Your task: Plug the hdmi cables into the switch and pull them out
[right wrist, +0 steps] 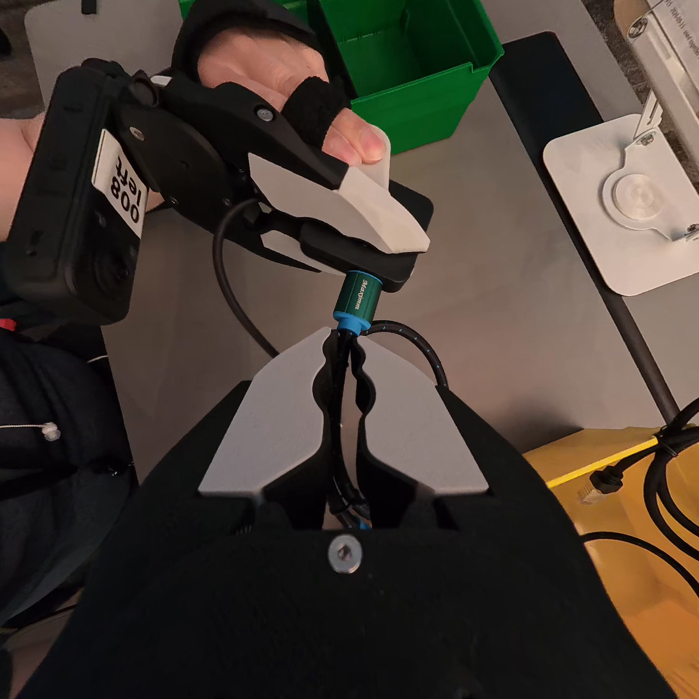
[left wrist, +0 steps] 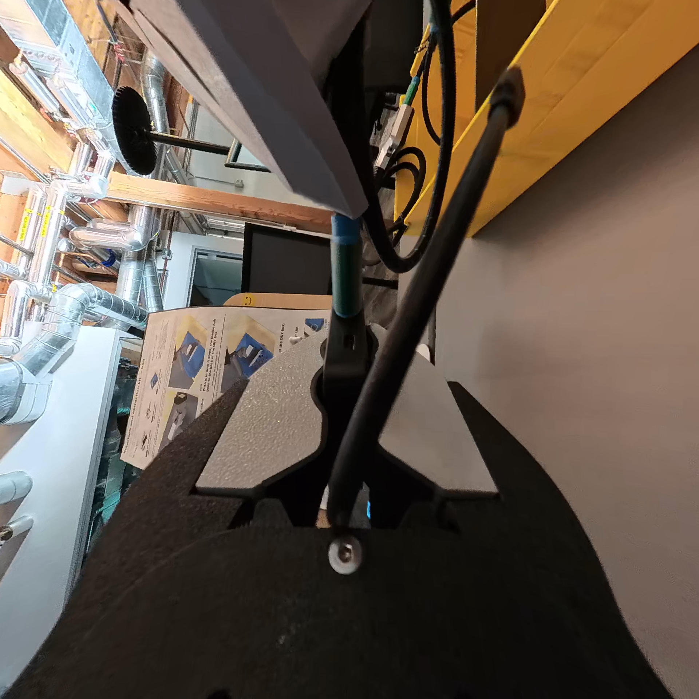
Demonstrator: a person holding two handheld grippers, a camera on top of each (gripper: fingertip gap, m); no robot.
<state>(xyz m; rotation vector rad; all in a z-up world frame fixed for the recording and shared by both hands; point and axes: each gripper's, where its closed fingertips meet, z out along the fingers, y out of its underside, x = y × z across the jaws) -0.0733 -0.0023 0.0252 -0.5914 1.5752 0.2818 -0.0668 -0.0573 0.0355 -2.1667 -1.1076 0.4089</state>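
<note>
In the right wrist view my right gripper (right wrist: 342,336) is shut on a black braided HDMI cable (right wrist: 420,348), just behind its green plug (right wrist: 357,295) with a blue collar. The plug sits in the edge of a flat black switch (right wrist: 414,204). My left gripper (right wrist: 397,257), held by a gloved hand, is shut on the switch above the grey table. In the left wrist view my left gripper (left wrist: 346,340) clamps the switch (left wrist: 346,363) edge-on, with the green plug (left wrist: 345,276) beyond it. The switch's own thin black lead (left wrist: 435,264) crosses the view to a loose plug (left wrist: 510,90).
A green bin (right wrist: 408,75) stands behind the left gripper. A yellow box (right wrist: 624,529) with several black cables is at the right, and it also shows in the left wrist view (left wrist: 548,94). A white mounting plate (right wrist: 624,204) lies at the far right. An instruction sheet (left wrist: 189,378) stands at the left. My hands' fingertips stand some 6 cm from each other.
</note>
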